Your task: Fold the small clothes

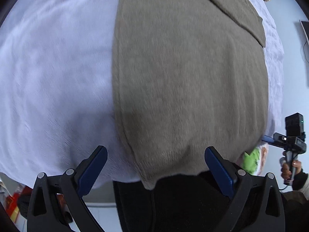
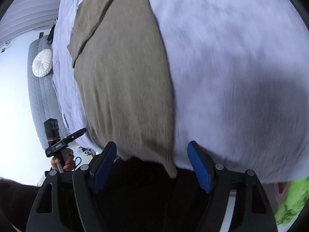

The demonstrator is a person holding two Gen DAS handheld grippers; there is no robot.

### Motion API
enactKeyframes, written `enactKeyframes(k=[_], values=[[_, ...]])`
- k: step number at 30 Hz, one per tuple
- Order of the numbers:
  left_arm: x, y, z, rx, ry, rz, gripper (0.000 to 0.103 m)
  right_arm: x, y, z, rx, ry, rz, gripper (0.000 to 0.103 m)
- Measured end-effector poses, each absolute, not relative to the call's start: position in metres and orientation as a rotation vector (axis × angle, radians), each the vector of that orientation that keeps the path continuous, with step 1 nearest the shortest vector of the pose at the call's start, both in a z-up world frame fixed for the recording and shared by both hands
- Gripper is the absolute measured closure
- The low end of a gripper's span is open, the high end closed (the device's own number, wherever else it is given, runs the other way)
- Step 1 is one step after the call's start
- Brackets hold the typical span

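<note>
1. White fuzzy bedding (image 1: 54,73) spreads under both our grippers and fills most of each view.
2. We see a taupe knit garment (image 1: 189,81) lying flat on it, lengthwise ahead of us, its near hem reaching the bed's edge just in front of our fingertips.
3. Our left gripper (image 1: 156,166) hangs with jaws wide apart and nothing between the blue pads (image 1: 92,172); the hem's corner sits just beyond them.
4. Our right gripper (image 2: 152,166) likewise stands spread and empty, the hem's other corner drooping between its fingers.
5. From the right camera, a grey quilted headboard (image 2: 41,96) and a round white cushion (image 2: 42,62) lie far left.
6. We can read no writing or labels anywhere.
</note>
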State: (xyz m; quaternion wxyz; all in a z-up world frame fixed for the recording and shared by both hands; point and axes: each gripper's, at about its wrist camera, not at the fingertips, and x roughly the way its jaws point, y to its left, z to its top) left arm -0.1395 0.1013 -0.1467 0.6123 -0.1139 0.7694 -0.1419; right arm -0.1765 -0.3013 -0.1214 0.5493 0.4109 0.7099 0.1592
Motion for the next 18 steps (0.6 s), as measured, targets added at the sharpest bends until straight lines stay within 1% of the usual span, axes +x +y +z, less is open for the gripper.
enactKeyframes(k=[4,9,11,12,13,14,15,16,18], values=[[-0.143,0.082,-0.150,-0.277,1.795,-0.398,0.002,-0.175,-0.282,-0.133,1.031,1.672,0.419,0.024],[-0.142,0.063,-0.147,-0.239,1.788,-0.456,0.003,-0.161,-0.249,-0.134,0.995,1.679,0.509,0.023],[-0.146,0.067,-0.144,-0.206,1.784,-0.447,0.025,-0.158,-0.243,-0.133,0.991,1.688,0.517,0.023],[-0.146,0.069,-0.143,-0.175,1.786,-0.431,0.046,-0.158,-0.243,-0.132,0.993,1.687,0.512,0.023],[-0.145,0.074,-0.142,-0.153,1.785,-0.419,0.069,-0.158,-0.244,-0.129,1.011,1.679,0.503,0.026],[-0.144,0.081,-0.139,-0.166,1.782,-0.419,0.080,-0.158,-0.246,-0.128,1.049,1.658,0.497,0.042],[-0.142,0.091,-0.137,-0.210,1.783,-0.431,0.088,-0.158,-0.249,-0.126,1.096,1.633,0.493,0.057],[-0.139,0.098,-0.135,-0.276,1.779,-0.450,0.088,-0.160,-0.253,-0.125,1.132,1.616,0.492,0.096],[-0.133,0.103,-0.123,-0.352,1.751,-0.487,0.088,-0.158,-0.256,-0.118,1.181,1.566,0.510,0.096]])
